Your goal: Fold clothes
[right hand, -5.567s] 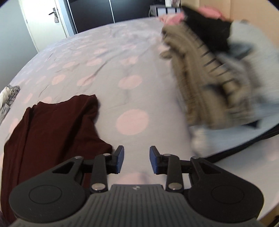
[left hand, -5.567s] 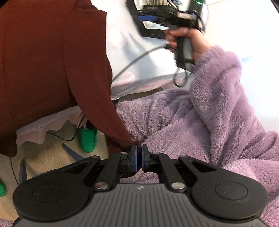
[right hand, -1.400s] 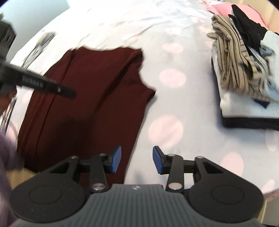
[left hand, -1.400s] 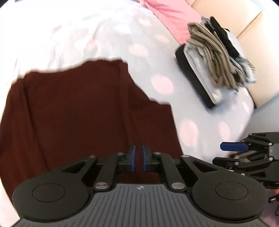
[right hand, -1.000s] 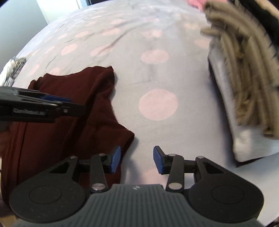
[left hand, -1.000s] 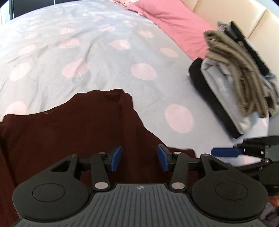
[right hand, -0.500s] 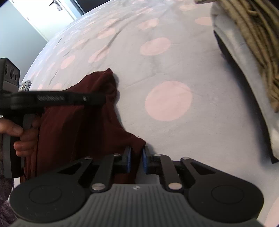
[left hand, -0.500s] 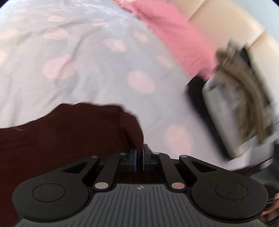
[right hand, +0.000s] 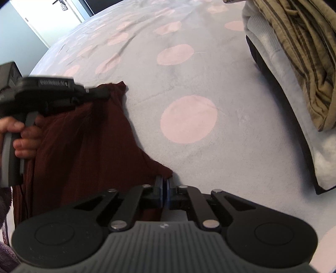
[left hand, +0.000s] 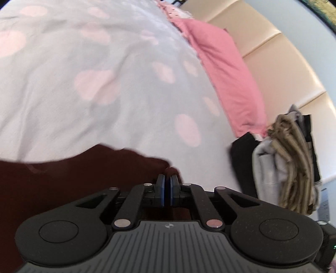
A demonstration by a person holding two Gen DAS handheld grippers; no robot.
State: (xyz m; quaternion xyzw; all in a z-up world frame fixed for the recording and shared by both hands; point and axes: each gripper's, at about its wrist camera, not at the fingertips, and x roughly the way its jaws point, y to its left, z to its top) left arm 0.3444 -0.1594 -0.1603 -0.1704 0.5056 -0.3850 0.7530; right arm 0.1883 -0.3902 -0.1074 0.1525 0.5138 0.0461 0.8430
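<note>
A dark maroon garment (right hand: 84,142) lies flat on the spotted bed sheet (right hand: 189,79). My right gripper (right hand: 164,183) is shut on its near right corner, the cloth pinched between the blue pads. In the right wrist view my left gripper (right hand: 107,92), held by a hand (right hand: 23,134), is at the garment's far right corner. The left wrist view shows the left gripper (left hand: 167,182) shut on a fold of the maroon garment (left hand: 73,178) at that corner.
A stack of folded clothes (right hand: 294,63), striped olive on top of grey and black, sits on the bed to the right. A pink pillow (left hand: 222,77) lies against the cream headboard (left hand: 283,69). A white door (right hand: 63,14) stands beyond the bed.
Both grippers went from open to shut on the maroon garment's right-hand corners. The left one moved toward the far corner and rolled; the right one sank a little onto the near corner.
</note>
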